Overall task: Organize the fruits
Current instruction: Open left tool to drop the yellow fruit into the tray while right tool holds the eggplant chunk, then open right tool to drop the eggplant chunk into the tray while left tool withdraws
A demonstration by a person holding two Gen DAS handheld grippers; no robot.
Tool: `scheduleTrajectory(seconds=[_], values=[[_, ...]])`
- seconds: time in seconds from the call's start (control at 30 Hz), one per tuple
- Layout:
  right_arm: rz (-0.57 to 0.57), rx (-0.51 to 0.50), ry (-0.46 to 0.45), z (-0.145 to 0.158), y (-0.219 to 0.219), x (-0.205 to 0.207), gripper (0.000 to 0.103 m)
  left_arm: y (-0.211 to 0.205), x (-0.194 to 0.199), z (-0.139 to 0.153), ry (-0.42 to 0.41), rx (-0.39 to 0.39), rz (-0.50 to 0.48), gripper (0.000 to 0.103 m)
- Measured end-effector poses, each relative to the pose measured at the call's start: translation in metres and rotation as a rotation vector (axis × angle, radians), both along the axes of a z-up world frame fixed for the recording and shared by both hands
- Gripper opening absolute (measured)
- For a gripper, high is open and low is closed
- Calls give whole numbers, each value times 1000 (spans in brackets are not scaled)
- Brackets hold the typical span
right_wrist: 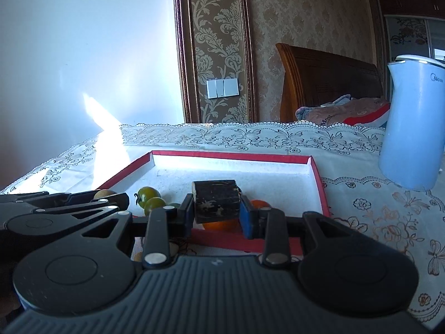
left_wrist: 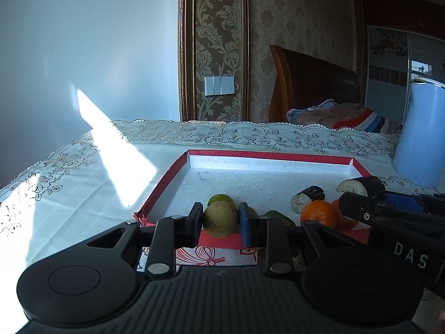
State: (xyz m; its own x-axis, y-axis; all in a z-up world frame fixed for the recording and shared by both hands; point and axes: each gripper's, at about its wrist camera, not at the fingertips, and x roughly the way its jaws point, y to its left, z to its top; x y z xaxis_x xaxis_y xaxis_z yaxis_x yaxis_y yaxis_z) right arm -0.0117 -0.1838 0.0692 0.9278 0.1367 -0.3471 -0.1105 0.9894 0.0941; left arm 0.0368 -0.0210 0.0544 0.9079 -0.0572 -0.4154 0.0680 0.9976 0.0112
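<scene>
My left gripper (left_wrist: 219,220) is shut on a round yellow-green fruit (left_wrist: 219,218), held over the near edge of a red-rimmed white tray (left_wrist: 267,156). My right gripper (right_wrist: 217,213) is shut on a dark sugarcane piece (right_wrist: 217,204), also over the tray's (right_wrist: 230,157) near edge; it shows in the left wrist view (left_wrist: 358,185) at the right. In the tray lie a green fruit (left_wrist: 221,198), a second sugarcane piece (left_wrist: 307,198) and oranges (left_wrist: 318,213). The right wrist view shows green tomatoes (right_wrist: 148,193) and an orange (right_wrist: 222,225) under the cane.
A light blue kettle (right_wrist: 411,128) stands right of the tray on the lace tablecloth (right_wrist: 375,208). A patterned red-and-white box (left_wrist: 211,256) lies below the left gripper. A bed with a wooden headboard (left_wrist: 314,83) and a wall stand behind the table.
</scene>
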Motion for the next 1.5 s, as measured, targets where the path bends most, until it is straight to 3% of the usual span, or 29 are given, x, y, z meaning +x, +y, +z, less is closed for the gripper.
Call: scheduleTrajectory(seconds=[0.5,1.5], values=[[11,-34,71,-8,14,69,32,-2,78,-2,64,8,81,27],[-28,-50,73,-24,14,74,32,-9,85,-18,77,47,59,27]])
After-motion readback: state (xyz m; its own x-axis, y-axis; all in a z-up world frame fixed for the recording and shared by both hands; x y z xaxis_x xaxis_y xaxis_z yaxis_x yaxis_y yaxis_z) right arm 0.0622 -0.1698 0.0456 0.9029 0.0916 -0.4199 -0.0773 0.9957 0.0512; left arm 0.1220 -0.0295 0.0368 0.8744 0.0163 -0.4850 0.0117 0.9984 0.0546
